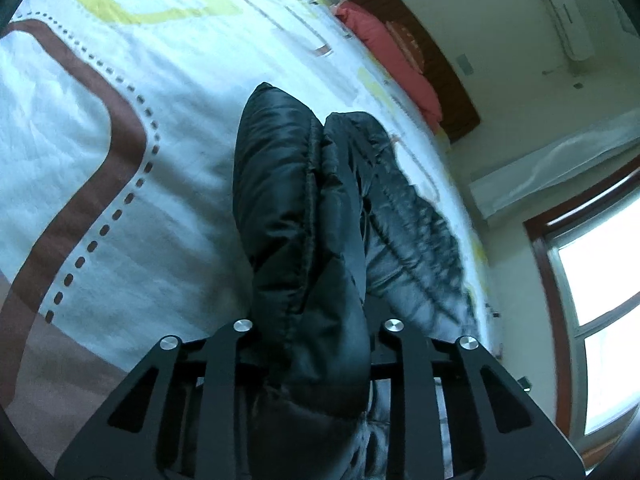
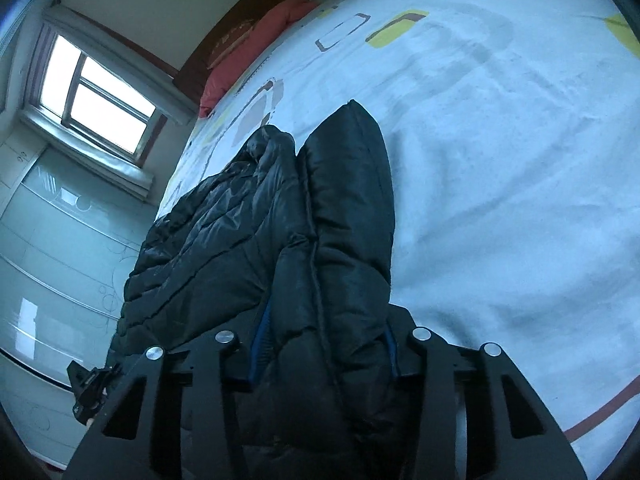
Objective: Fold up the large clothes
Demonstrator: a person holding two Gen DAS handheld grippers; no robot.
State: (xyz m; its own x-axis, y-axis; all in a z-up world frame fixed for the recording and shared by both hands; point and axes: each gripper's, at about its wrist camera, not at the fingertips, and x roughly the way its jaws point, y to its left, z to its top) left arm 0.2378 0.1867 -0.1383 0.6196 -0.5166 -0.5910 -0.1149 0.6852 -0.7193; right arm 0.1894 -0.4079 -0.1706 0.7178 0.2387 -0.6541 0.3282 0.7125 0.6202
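A black quilted puffer jacket [image 1: 296,216] hangs bunched over the bed, filling the middle of both views; it also shows in the right wrist view [image 2: 320,232]. My left gripper [image 1: 316,360] is shut on a thick fold of the jacket, its fingertips hidden in the fabric. My right gripper [image 2: 324,364] is shut on another fold of the jacket, with blue lining [image 2: 262,344] showing at the grip. The far end of the jacket rests on the bed.
The bed carries a white quilt [image 1: 120,160] with brown and yellow shapes, also in the right wrist view [image 2: 500,160]. Red pillows [image 1: 392,56] lie by the brown headboard. A window [image 2: 96,92] and glass-front wardrobe [image 2: 60,248] stand beside the bed.
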